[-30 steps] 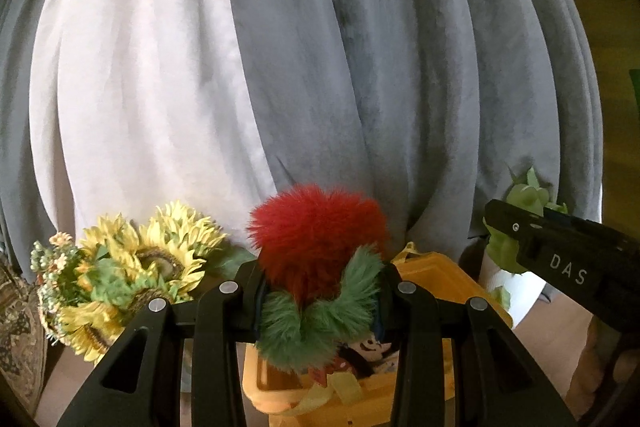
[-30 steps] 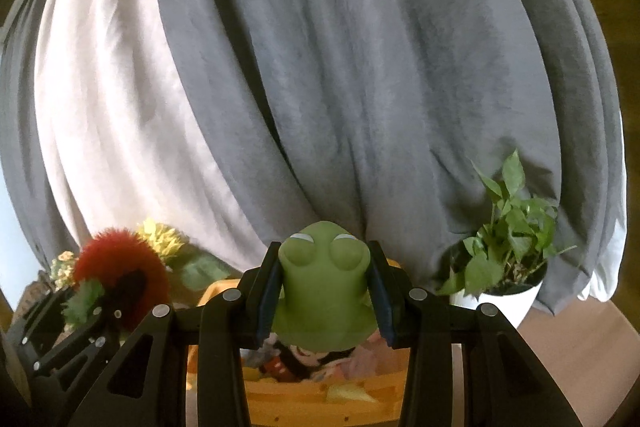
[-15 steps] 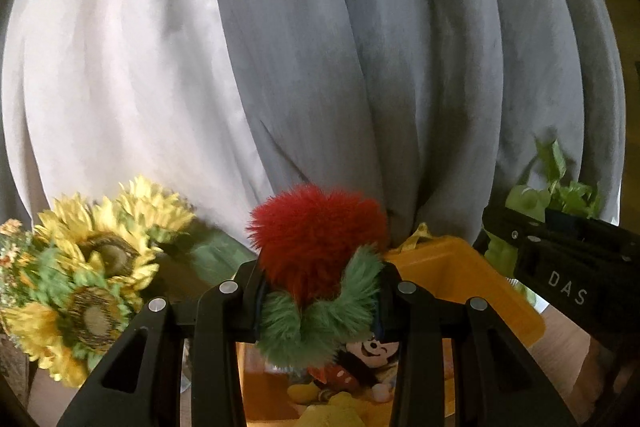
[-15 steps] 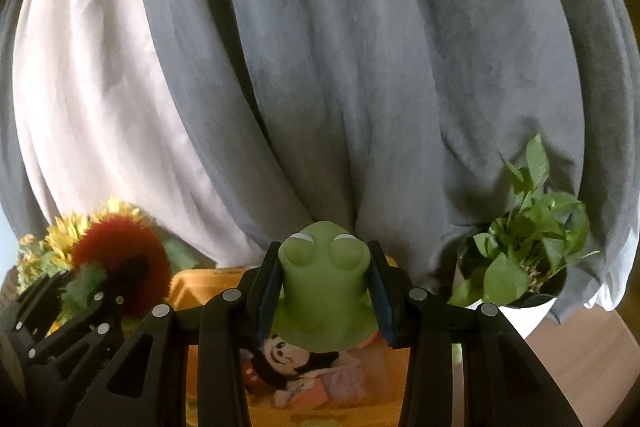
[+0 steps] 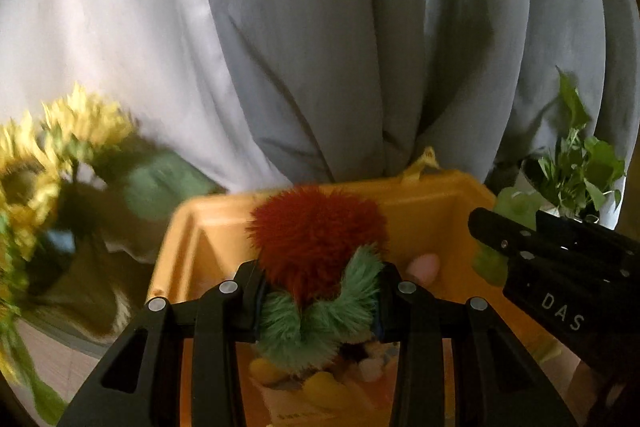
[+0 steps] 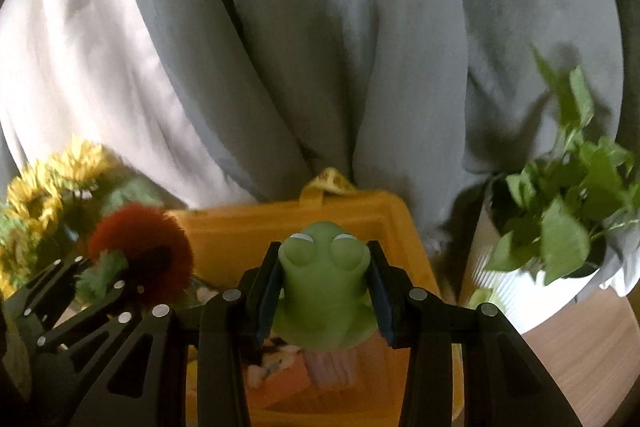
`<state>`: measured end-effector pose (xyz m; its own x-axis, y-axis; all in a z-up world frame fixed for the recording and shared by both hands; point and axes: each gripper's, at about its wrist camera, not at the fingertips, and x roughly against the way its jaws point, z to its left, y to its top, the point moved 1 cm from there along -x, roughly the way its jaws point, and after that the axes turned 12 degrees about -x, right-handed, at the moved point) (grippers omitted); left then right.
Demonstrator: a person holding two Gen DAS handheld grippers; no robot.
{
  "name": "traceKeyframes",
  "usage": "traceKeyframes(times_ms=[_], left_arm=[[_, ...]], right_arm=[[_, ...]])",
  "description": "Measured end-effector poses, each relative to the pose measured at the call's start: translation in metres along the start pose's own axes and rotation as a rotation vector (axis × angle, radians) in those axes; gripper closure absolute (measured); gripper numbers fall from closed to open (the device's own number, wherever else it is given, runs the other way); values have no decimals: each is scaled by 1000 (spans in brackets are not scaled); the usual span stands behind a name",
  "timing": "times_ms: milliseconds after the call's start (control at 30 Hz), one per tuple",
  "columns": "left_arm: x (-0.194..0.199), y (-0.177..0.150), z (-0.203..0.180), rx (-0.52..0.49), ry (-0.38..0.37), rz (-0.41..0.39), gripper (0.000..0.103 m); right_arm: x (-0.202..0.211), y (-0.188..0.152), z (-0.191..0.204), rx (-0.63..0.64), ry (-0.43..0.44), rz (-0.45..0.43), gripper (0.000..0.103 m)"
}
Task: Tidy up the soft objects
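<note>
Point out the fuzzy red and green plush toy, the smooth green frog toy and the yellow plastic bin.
Fuzzy red and green plush toy (image 5: 316, 231), left wrist view, red fur.
Smooth green frog toy (image 6: 322, 291), right wrist view, body.
Yellow plastic bin (image 6: 248, 231), right wrist view, far wall.

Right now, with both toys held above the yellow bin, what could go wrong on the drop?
1. The left gripper pinches the fluffy red and green plush by its fur; fibres may snag on release.
2. The green rubbery frog toy hangs near the yellow plastic bin's right wall and could bounce out toward the white potted plant.
3. The grippers are close together and could collide.
</note>
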<state>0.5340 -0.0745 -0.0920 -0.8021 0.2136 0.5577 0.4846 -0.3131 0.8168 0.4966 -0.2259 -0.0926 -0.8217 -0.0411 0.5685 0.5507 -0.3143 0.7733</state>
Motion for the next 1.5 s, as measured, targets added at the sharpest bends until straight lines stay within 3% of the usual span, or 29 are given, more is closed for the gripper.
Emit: traceKeyframes(times_ms=[267, 333, 433, 800, 1067, 1200, 1400, 1500], left_arm=[[-9, -10, -4, -16, -24, 64, 61], [-8, -11, -3, -15, -30, 68, 55], [-6, -11, -5, -17, -19, 66, 42], [25, -11, 1, 19, 60, 74, 28], [84, -18, 5, 35, 182, 40, 21], [123, -23, 5, 30, 235, 1, 10], [179, -33, 7, 30, 260, -66, 1], [208, -42, 8, 28, 258, -101, 0]], right_arm=[[-19, -8, -2, 13, -21, 86, 61], [-22, -9, -3, 11, -28, 102, 60], [-23, -9, -3, 9, -38, 103, 49], [2, -8, -6, 14, -62, 84, 48], [49, -18, -3, 15, -54, 44, 38], [80, -24, 0, 13, -51, 10, 30], [125, -39, 8, -3, -45, -33, 24], [155, -53, 12, -12, -55, -62, 19]])
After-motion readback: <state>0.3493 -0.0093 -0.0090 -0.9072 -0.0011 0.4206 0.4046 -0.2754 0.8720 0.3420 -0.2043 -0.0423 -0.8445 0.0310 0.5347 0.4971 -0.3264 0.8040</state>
